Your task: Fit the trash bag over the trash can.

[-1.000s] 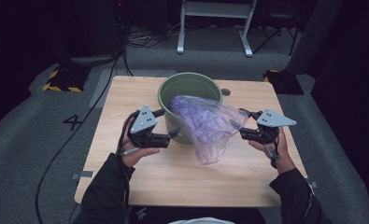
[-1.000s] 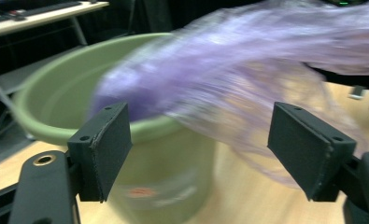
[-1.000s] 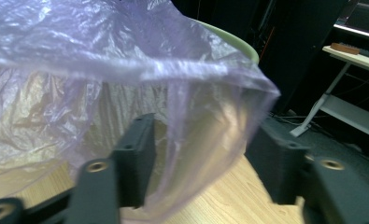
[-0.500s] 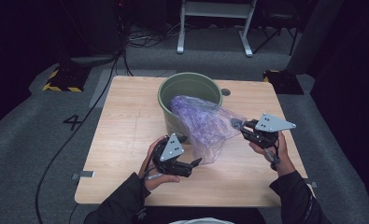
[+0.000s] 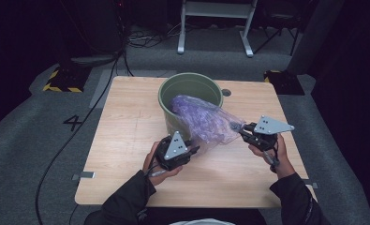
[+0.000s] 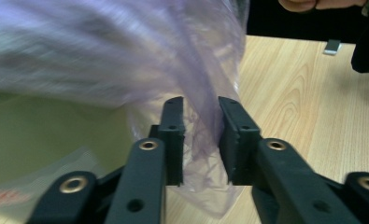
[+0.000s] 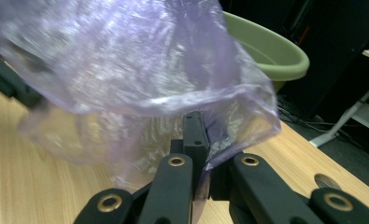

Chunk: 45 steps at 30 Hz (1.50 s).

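A green bucket (image 5: 189,86) stands at the back middle of the wooden table (image 5: 126,117). A translucent purple plastic bag (image 5: 201,119) hangs out of it toward the front right. My right gripper (image 5: 241,130) is shut on the bag's right edge (image 7: 126,65), with the film pinched between its jaws (image 7: 203,140) and the bucket rim (image 7: 271,51) behind. My left gripper (image 5: 195,151) sits at the bag's lower front edge. Its jaws (image 6: 201,135) have just been closing around a fold of the bag (image 6: 126,56), and a gap still shows between the pads. The bucket wall (image 6: 42,135) is at the left.
A small round hole (image 5: 226,93) is in the table behind the bucket. A black cable (image 5: 79,126) runs across the floor at the left, near a yellow-and-black block (image 5: 61,79). A white metal stand (image 5: 215,23) is behind the table.
My left gripper has moved from the bucket's left side down and right to the bag's front edge, and its jaws have narrowed around the film. The right gripper has closed on the bag and stayed put.
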{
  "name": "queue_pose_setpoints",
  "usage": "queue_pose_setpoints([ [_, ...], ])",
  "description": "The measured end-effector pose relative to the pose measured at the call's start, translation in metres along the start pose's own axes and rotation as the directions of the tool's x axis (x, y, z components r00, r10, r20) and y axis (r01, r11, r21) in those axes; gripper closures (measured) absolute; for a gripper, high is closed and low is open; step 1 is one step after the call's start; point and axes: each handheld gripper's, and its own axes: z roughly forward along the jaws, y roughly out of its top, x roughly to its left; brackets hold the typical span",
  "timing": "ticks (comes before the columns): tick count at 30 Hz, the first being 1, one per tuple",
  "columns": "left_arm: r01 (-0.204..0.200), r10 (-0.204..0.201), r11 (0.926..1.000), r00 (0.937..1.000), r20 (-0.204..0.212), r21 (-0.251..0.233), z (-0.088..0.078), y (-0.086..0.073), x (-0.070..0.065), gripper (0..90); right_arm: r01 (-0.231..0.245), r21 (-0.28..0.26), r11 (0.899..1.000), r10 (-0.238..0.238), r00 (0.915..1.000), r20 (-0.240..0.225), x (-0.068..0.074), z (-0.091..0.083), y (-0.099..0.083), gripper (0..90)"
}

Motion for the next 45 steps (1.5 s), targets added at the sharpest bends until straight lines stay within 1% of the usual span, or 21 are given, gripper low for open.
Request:
queue_pose_setpoints([
  [5, 0.046, -0.046, 0.9988, 0.9988, -0.019, -0.017, -0.023, -0.01, 0.019, 76.2, -0.019, 0.015, 1.0, 0.019, 0.9995, 0.024, -0.004, -0.001, -0.003, 89.6],
  [6, 0.062, -0.062, 0.9977, 0.9977, -0.025, -0.029, -0.028, -0.012, 0.024, 77.2, -0.023, 0.018, 1.0, 0.022, 0.9994, 0.027, -0.005, -0.002, -0.004, 89.6],
  [8, 0.067, -0.068, 0.9972, 0.9967, -0.043, -0.035, -0.034, -0.015, 0.03, 79.9, -0.026, 0.025, 0.999, 0.025, 0.9991, 0.035, -0.006, -0.001, -0.005, 89.6],
  [13, 0.099, -0.104, 0.9934, 0.9912, -0.083, -0.059, -0.047, -0.021, 0.048, 83.4, -0.03, 0.055, 0.998, 0.027, 0.9981, 0.055, -0.009, 0.0, -0.009, 89.6],
  [18, 0.161, -0.169, 0.9841, 0.9789, -0.115, -0.076, -0.056, -0.03, 0.068, 84.7, -0.045, 0.073, 0.996, 0.04, 0.9969, 0.067, -0.014, -0.001, -0.015, 89.0],
  [23, 0.196, -0.206, 0.9775, 0.9684, -0.141, -0.078, -0.058, -0.037, 0.079, 84.8, -0.046, 0.094, 0.994, 0.039, 0.9963, 0.076, -0.015, -0.003, -0.018, 87.2],
  [25, 0.201, -0.21, 0.9766, 0.9679, -0.138, -0.077, -0.059, -0.038, 0.081, 84.7, -0.047, 0.096, 0.994, 0.04, 0.9962, 0.077, -0.016, -0.003, -0.018, 85.0],
  [26, 0.198, -0.207, 0.9773, 0.9683, -0.14, -0.074, -0.059, -0.038, 0.081, 84.7, -0.041, 0.099, 0.994, 0.034, 0.9968, 0.072, -0.015, -0.003, -0.018, 78.9],
  [27, 0.199, -0.207, 0.9773, 0.9686, -0.137, -0.073, -0.059, -0.038, 0.08, 84.6, -0.02, 0.112, 0.994, 0.011, 0.9968, 0.079, -0.012, -0.003, -0.017, 63.0],
  [28, 0.197, -0.206, 0.9775, 0.9689, -0.138, -0.076, -0.059, -0.037, 0.08, 84.6, -0.02, 0.112, 0.994, 0.011, 0.9968, 0.079, -0.012, -0.003, -0.017, 63.0],
  [30, 0.185, -0.193, 0.9805, 0.9721, -0.134, -0.066, -0.058, -0.036, 0.077, 84.1, 0.008, 0.119, 0.993, -0.019, 0.9956, 0.092, -0.008, -0.004, -0.015, 46.4],
  [31, 0.179, -0.186, 0.9818, 0.9733, -0.135, -0.064, -0.058, -0.035, 0.076, 83.6, 0.041, 0.122, 0.992, -0.053, 0.9939, 0.097, -0.002, -0.006, -0.013, 37.6],
  [32, 0.176, -0.183, 0.9824, 0.9744, -0.131, -0.064, -0.058, -0.034, 0.075, 83.6, 0.041, 0.122, 0.992, -0.053, 0.9939, 0.097, -0.002, -0.006, -0.013, 37.6],
  [34, 0.168, -0.175, 0.9839, 0.9751, -0.136, -0.059, -0.058, -0.033, 0.073, 82.4, 0.07, 0.115, 0.991, -0.084, 0.9891, 0.121, 0.003, -0.009, -0.011, 28.5],
  [37, 0.165, -0.171, 0.9847, 0.9755, -0.138, -0.057, -0.059, -0.031, 0.072, 81.4, 0.112, 0.097, 0.989, -0.127, 0.9785, 0.162, 0.011, -0.015, -0.005, 24.3],
  [40, 0.162, -0.168, 0.9854, 0.9751, -0.145, -0.052, -0.059, -0.031, 0.071, 79.7, 0.14, 0.052, 0.989, -0.146, 0.9746, 0.169, 0.017, -0.021, 0.003, 24.2],
  [41, 0.161, -0.166, 0.9858, 0.9754, -0.145, -0.048, -0.059, -0.03, 0.071, 79.2, 0.156, 0.04, 0.987, -0.16, 0.9716, 0.174, 0.02, -0.022, 0.006, 24.3],
  [42, 0.162, -0.167, 0.9858, 0.9756, -0.143, -0.044, -0.058, -0.03, 0.071, 76.2, 0.188, 0.016, 0.982, -0.188, 0.967, 0.172, 0.026, -0.024, 0.012, 26.1],
  [43, 0.16, -0.164, 0.9863, 0.9755, -0.146, -0.041, -0.058, -0.03, 0.07, 76.2, 0.188, 0.016, 0.982, -0.188, 0.967, 0.172, 0.026, -0.024, 0.012, 26.1],
  [44, 0.159, -0.163, 0.9866, 0.9751, -0.151, -0.038, -0.058, -0.029, 0.07, 74.4, 0.203, 0.002, 0.979, -0.2, 0.9641, 0.174, 0.028, -0.025, 0.014, 29.0],
  [45, 0.158, -0.161, 0.9869, 0.9752, -0.152, -0.033, -0.058, -0.029, 0.07, 70.5, 0.22, -0.011, 0.975, -0.216, 0.9625, 0.164, 0.031, -0.025, 0.017, 38.1],
])
